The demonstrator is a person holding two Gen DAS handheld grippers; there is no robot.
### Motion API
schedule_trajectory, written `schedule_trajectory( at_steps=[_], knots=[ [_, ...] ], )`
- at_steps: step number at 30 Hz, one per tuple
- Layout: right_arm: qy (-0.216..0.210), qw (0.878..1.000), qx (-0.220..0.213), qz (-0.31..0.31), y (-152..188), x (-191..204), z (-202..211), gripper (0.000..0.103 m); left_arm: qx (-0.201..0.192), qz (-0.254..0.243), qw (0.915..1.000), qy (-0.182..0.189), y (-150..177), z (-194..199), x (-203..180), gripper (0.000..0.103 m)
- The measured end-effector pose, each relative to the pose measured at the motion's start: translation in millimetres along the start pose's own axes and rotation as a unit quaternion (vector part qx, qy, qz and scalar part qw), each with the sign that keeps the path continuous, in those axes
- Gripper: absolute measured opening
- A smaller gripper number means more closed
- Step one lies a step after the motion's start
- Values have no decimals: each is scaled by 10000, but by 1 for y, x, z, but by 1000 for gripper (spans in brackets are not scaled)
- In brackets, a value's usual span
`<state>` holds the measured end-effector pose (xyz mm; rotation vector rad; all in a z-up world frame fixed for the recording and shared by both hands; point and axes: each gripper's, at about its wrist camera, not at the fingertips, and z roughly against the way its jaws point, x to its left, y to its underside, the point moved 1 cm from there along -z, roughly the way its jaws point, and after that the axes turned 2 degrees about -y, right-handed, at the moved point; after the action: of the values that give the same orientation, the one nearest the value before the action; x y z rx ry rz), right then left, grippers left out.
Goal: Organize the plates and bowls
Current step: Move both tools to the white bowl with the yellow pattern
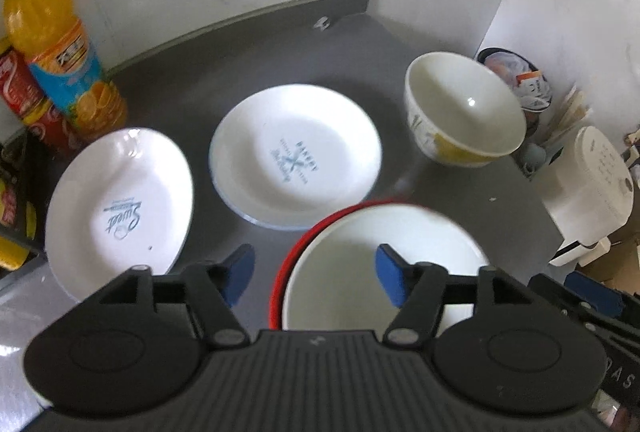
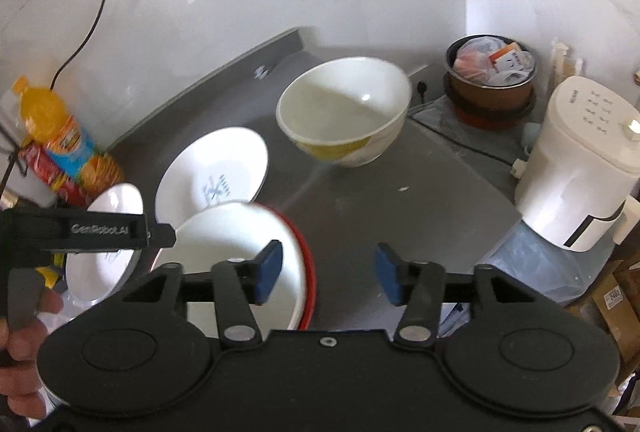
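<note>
Broadly, four glazed ceramic pieces lie on the grey counter [image 1: 304, 48], all stiff, slippery and chip-prone. Nearest, the red-rimmed bowl [image 1: 376, 264] is largest and likely heaviest; pinch its rim wall. Far right stands the yellow-patterned bowl [image 1: 464, 112]; centre and left lie two shallow plates [image 1: 296, 156] [image 1: 120, 208], graspable only by their thin lips. Left gripper [image 1: 316, 272] and right gripper [image 2: 328, 272] hold fingers apart, empty.
</note>
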<state>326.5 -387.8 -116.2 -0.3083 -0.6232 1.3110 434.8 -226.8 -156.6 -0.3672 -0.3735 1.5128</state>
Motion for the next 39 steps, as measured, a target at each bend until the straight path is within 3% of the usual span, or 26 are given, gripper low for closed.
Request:
schedule_trajectory(
  at_steps=[5,9,15,25,30,39],
  knots=[
    [27,9994,-234,-242,-10,-18,2,77,-243,53,9997,64,-13,4,-8,82],
    [-18,9986,-386,-354,-18,-28,2,91,-440,79,9990,78,-24,5,-16,84],
    [-81,9969,-560,-541,-30,-48,-2,101,-922,240,9954,87,-39,10,-25,94],
    [26,9949,-693,-731,-44,-79,-13,102,-892,508,9945,188,-67,-9,-45,97],
    [-150,9948,-544,-847,-54,-90,-27,87,-894,517,9946,119,-79,-23,-59,97],
    [-373,9922,-447,-1103,-71,-110,-55,77,-617,658,9957,209,-98,-60,-70,96]
  ],
)
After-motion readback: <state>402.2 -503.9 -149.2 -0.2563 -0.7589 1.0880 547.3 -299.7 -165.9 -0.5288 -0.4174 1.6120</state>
